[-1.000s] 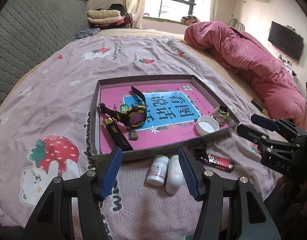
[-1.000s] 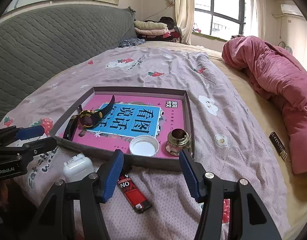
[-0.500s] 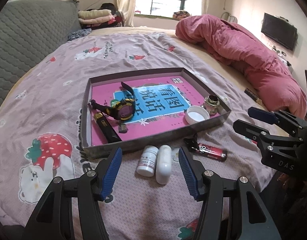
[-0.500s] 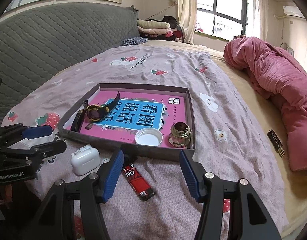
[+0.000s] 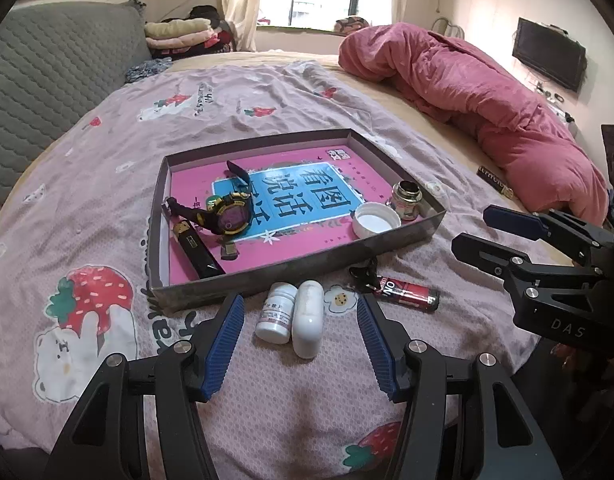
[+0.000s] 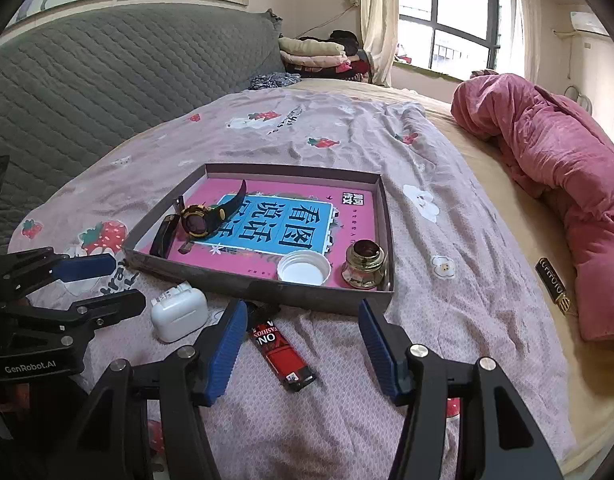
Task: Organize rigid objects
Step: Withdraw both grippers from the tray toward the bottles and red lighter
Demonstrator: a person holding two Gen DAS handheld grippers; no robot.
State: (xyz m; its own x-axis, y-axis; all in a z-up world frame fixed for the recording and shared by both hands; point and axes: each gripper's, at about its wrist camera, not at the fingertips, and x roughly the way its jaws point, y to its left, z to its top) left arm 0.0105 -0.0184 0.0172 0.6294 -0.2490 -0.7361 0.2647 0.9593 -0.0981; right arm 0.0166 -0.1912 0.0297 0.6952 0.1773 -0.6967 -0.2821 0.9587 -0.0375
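A shallow grey box [image 5: 295, 272] [image 6: 267, 288] with a pink bottom lies on the bed. In it are a black and yellow watch [image 5: 227, 216] [image 6: 201, 218], a black bar [image 5: 197, 250], a white cap [image 5: 377, 220] [image 6: 304, 272] and a small glass jar [image 5: 407, 200] [image 6: 365, 266]. In front of the box lie a white pill bottle [image 5: 277, 312], a white case [image 5: 307, 318] [image 6: 179, 314] and a red lighter [image 5: 403, 292] [image 6: 281, 350]. My left gripper [image 5: 301, 340] is open just short of the bottle and case. My right gripper [image 6: 303, 344] is open over the lighter.
A crumpled pink duvet [image 5: 487, 96] [image 6: 555, 184] lies along the right side of the bed. A small black tag [image 6: 553, 286] lies near it. A grey padded headboard [image 6: 107, 92] stands at the left. Folded clothes [image 5: 179, 34] sit at the far end.
Both grippers have drawn back and risen a little, so the box and the loose items appear farther away. Nothing was picked up and the jaws stay open.
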